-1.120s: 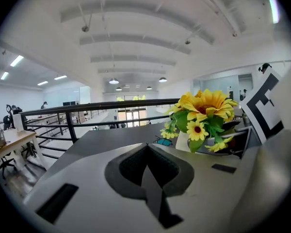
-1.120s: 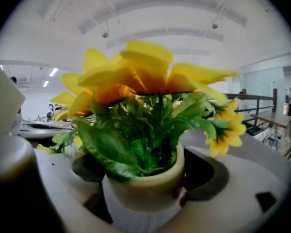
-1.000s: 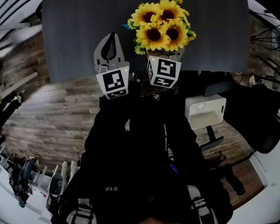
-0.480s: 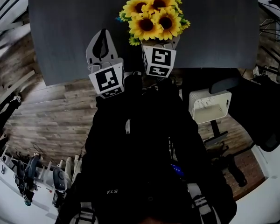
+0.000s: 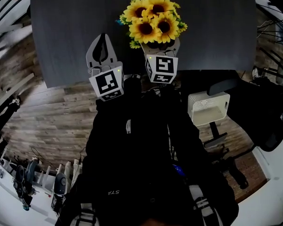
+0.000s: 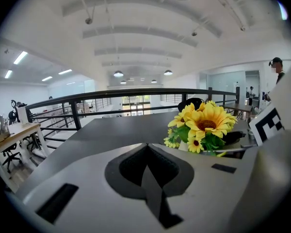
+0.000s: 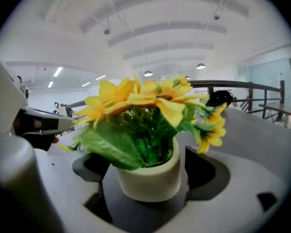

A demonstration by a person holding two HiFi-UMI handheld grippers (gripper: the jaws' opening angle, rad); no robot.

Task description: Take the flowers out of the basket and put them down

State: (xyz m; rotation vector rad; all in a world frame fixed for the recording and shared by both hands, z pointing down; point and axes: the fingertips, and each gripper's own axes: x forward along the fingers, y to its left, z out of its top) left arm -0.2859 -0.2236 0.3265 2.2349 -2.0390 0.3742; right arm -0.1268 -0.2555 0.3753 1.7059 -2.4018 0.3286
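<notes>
The only writing that shows is a row of small pale letters (image 5: 112, 192) on the person's dark garment (image 5: 146, 149), seemingly "STA" seen upside down. Each of the two tools carries a marker cube with a black-and-white square pattern and no words.

The left tool (image 5: 102, 37) is just left of the sunflowers (image 5: 153, 19), over the near part of the dark grey counter (image 5: 61, 27). In the left gripper view its jaws are clenched tip to tip on nothing, and the bouquet shows to their right.

The sunflowers are artificial-looking: four large yellow heads with dark brown centres, a few much smaller yellow blooms at the edges, and green leaves. They stand upright in one round cream pot (image 7: 150, 178). The right tool (image 5: 159, 46) grasps this pot, one jaw on each side of it, above the counter's near edge. Whether the pot's base touches the counter cannot be told.

Right of the sunflowers and nearer the person, well apart from them and off the counter, is one white basket (image 5: 208, 108) with small holes in its wall. The flowers are outside it.
</notes>
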